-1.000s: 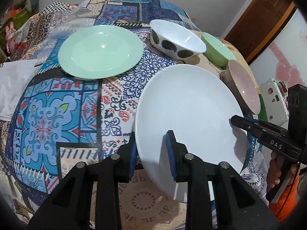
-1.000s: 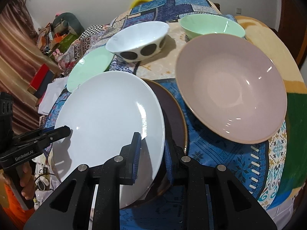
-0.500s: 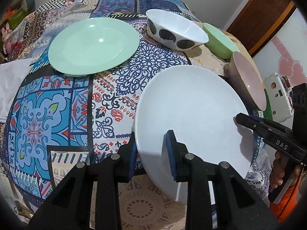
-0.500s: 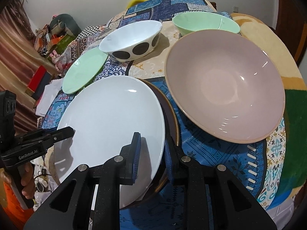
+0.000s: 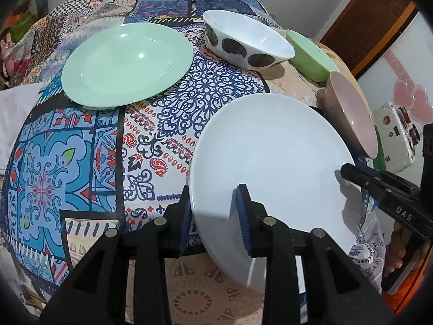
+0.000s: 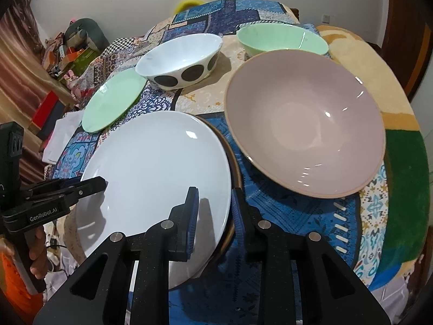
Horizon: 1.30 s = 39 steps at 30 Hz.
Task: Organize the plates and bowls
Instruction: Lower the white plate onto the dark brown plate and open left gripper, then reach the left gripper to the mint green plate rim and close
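Plates and bowls crowd a round table under a patchwork cloth (image 5: 81,140), white wall and brown door behind. Pink bowl (image 6: 305,124) sits beside the white plate (image 6: 157,168), which rests on a dark plate (image 6: 235,162). Both jaws have just been opening: the left gripper (image 5: 213,214) and right gripper (image 6: 213,214) straddle opposite rims of the white plate, pads seemingly loosened.

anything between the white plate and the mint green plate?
Nothing: only bare patterned tablecloth lies between the white plate and the mint green plate. The left wrist view shows it best; the right wrist view agrees.
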Motion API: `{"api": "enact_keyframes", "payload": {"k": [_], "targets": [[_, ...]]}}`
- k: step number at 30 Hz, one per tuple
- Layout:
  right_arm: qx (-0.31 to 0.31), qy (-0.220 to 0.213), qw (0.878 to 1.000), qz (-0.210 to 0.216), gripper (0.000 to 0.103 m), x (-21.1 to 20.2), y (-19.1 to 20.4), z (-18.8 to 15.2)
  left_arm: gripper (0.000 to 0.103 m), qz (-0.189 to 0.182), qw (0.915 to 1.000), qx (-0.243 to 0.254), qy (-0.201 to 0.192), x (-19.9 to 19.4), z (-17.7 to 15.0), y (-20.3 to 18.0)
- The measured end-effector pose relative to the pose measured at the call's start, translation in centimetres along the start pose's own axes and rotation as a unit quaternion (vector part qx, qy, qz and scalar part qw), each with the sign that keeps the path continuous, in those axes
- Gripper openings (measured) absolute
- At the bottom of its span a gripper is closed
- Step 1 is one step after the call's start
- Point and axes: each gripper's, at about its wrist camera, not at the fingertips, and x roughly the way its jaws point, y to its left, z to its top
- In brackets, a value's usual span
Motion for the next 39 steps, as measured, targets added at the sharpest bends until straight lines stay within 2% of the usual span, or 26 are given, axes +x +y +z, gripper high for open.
{"api": "enact_keyframes", "payload": {"k": [8,15,17,19,25,30,39], "targets": [[-0.017,-0.009,1.000,-0.021,0.024,-0.7,0.5,-0.1,0.031,0.000,1.0000,0.000,-0.009,-0.8,-0.1,0.1],[-0.037,-0.037,0.998,-0.016,0.026,-2.2,2.5,1.0,0.051,0.027,0.9979,0.011,-0.058,-4.7,-0.4,1.0],[-0.045,-0.046,0.998,-0.009,0.032,-2.4,3.5,1.7,0.056,0.036,0.9966,0.014,-0.072,-5.7,-0.3,1.4],[-0.052,-0.056,0.997,0.000,0.043,-2.4,4.5,2.4,0.063,0.048,0.9948,0.017,-0.088,-6.9,-0.2,1.8],[-0.078,-0.071,0.994,0.016,0.055,-1.1,7.9,4.6,0.082,0.078,0.9888,0.019,-0.126,-9.4,0.8,4.1],[-0.096,-0.065,0.993,0.020,0.062,1.4,10.5,6.3,0.084,0.092,0.9853,0.005,-0.144,-10.3,2.4,6.9],[-0.089,-0.021,0.995,0.029,0.063,6.7,12.3,8.9,0.087,0.112,0.9841,-0.018,-0.137,-7.5,6.1,12.5]]}}
